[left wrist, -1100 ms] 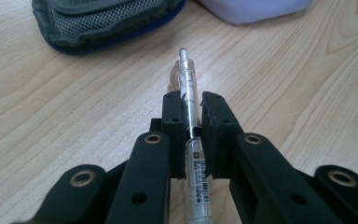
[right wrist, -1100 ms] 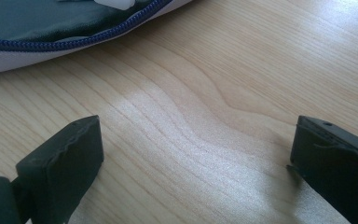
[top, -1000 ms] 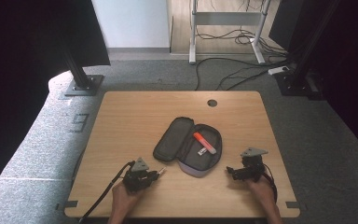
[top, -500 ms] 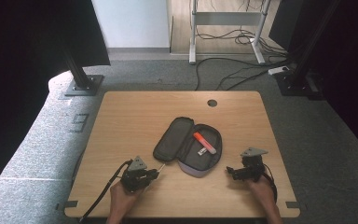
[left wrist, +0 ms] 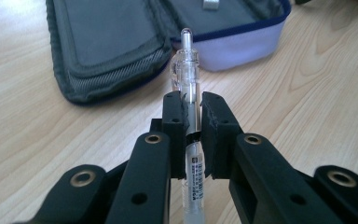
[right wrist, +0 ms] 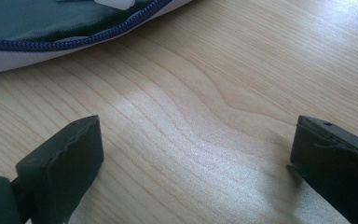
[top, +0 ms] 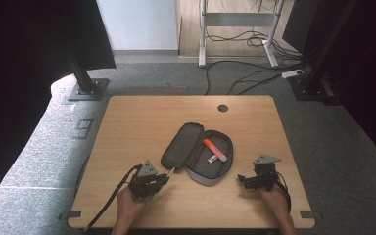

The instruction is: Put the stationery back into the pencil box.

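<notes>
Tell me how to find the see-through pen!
Look at the near left part of the wooden table, beside the open grey pencil case. The left claw pinches the pen there. It is clear plastic, unlike the red marker inside the case.

High view overlooks table (top: pixel 142 122); claw views skim it.

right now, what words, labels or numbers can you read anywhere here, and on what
"9": a large figure on the grey floor mat left of the table.
Sticker on the clear pen clamped in the left claw: a barcode and small print, too small and blurred to read.
Red and white item in the open pencil case: no text legible.
Nothing else readable.
</notes>
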Motion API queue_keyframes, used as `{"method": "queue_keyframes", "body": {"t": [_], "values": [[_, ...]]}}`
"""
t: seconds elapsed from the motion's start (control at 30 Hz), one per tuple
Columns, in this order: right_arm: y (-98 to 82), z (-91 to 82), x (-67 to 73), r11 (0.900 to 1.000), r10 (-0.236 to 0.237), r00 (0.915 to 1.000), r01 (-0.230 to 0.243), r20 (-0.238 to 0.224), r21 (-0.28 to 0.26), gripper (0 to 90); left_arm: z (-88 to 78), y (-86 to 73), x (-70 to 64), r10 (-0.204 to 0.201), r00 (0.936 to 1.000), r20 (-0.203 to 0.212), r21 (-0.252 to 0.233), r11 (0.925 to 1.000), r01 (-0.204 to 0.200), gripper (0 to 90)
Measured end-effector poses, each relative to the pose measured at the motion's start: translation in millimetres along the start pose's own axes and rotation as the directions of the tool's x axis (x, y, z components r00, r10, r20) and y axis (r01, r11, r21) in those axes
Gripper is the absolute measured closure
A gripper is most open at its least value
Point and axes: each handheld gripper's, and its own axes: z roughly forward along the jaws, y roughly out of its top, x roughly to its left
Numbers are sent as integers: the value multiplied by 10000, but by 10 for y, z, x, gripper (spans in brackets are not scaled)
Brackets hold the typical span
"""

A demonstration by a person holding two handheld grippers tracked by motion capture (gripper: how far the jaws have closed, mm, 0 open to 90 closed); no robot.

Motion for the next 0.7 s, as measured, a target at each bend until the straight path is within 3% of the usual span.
{"method": "queue_keyframes", "body": {"t": [0.7], "values": [[0,1,0,10000,35,10000,-35,50,1,19,10,376,-41,403,9990,208,-87,9992,-401,803]]}}
